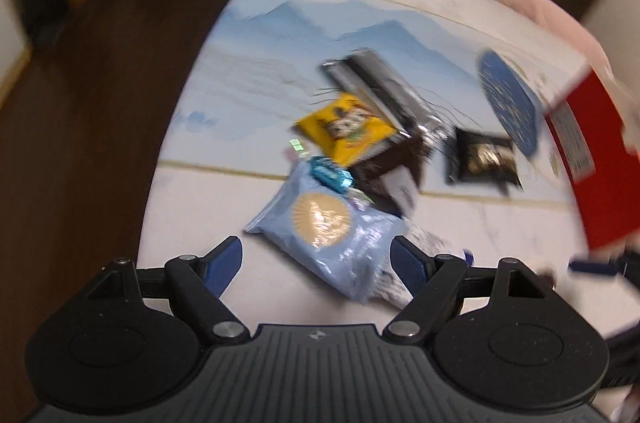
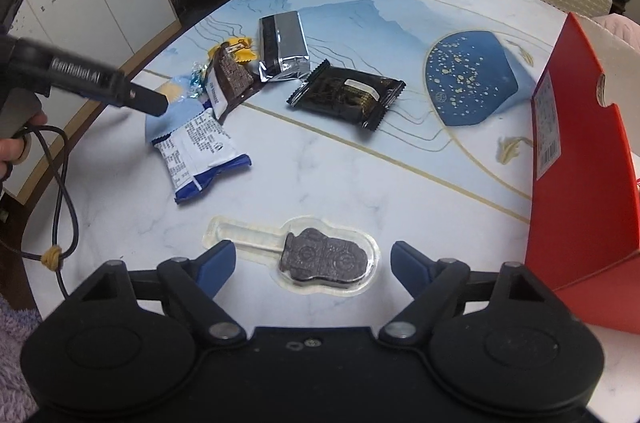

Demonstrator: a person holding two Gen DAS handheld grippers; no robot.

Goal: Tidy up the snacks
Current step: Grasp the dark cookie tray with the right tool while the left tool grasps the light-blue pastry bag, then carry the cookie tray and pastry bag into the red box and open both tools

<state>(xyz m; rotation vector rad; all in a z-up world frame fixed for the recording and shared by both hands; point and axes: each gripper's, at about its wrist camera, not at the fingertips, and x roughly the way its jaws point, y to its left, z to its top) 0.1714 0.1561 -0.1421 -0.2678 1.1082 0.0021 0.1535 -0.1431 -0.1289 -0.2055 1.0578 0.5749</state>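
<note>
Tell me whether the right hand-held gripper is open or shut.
Open. The right hand-held gripper has its blue fingers spread wide, with the clear-packed chocolate pop lying on the table between them, ungripped.

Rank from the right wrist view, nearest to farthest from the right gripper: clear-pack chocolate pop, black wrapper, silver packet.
1. Clear-pack chocolate pop: between the open fingers of the right gripper, on the table.
2. Black wrapper: mid-table, ahead.
3. Silver packet: farther back, slightly left.
</note>
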